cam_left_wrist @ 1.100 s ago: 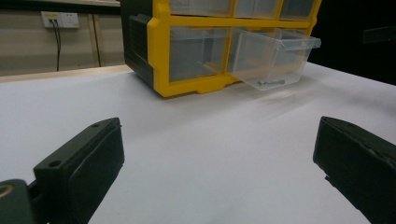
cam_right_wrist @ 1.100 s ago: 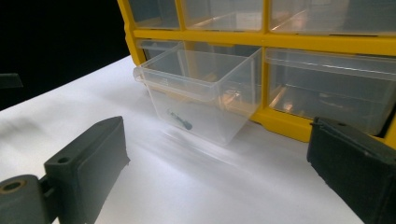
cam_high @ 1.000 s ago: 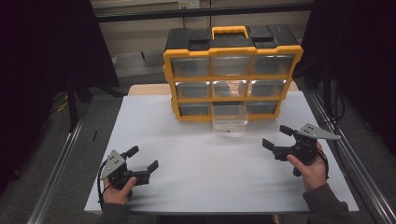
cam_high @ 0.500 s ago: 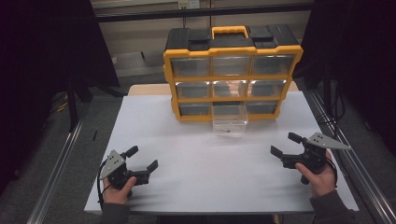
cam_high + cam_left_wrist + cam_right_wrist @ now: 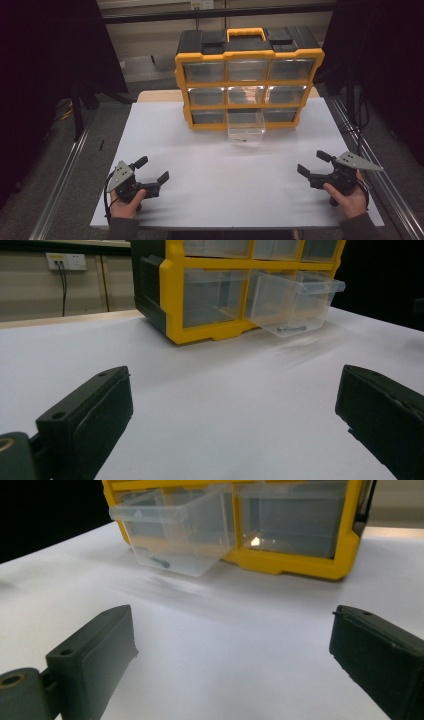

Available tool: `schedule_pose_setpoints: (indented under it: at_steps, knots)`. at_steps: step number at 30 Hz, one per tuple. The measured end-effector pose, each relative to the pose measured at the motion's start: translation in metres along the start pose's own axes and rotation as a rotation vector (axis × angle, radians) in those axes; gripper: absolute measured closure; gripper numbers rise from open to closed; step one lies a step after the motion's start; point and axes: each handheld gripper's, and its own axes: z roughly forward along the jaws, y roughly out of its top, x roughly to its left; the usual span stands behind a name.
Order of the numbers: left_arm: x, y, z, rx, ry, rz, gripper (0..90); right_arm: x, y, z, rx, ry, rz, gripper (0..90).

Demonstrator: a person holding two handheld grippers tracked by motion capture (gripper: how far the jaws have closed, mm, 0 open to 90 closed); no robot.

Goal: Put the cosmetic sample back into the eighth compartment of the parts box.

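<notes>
- Drawer (image 5: pixel 245 131), the clear plastic one in the middle of the bottom row, is sticking out of the yellow organiser (image 5: pixel 248 80) and tilting down at the front, its lip hanging just above the white table (image 5: pixel 210 170).
- It is holding a small dark screw (image 5: pixel 243 140), which is lying on its floor near the front; the left gripper view (image 5: pixel 291 328) and the right gripper view (image 5: pixel 161 561) are both showing it.
- Judging by the thin see-through walls, the drawer is likely light, stiff and smooth, so a pinch may be slipping; the front lip (image 5: pixel 150 514) is looking like the best place to take hold, for pushing in or pulling free.
- The screw is tiny and loose and will probably be rolling if the drawer gets tipped further.
- The left gripper (image 5: pixel 150 170) is resting low near the table's near left corner, jaws spread wide apart and holding nothing, well apart from the drawer.
- The right gripper (image 5: pixel 314 163) is sitting near the right edge, jaws likewise gaping and empty, pointing toward the middle.
- How far the drawer's back is still sitting in its slot is staying hidden, and the contents of the other drawers are too dim to make out.
</notes>
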Motion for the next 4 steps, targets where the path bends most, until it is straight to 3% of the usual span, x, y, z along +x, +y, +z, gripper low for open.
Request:
schedule_pose_setpoints:
  at_steps: [1, 4]
  knots:
    - [-0.0011, -0.0002, 0.0012, -0.012, 0.002, -0.017, 1.9, 0.0002, -0.0034, -0.0015, 0.007, -0.001, 0.001, 3.1]
    - [-0.0012, -0.0003, 0.0014, -0.012, 0.003, -0.019, 1.9, 0.0012, -0.0057, -0.0020, 0.014, 0.002, -0.002, 3.0]
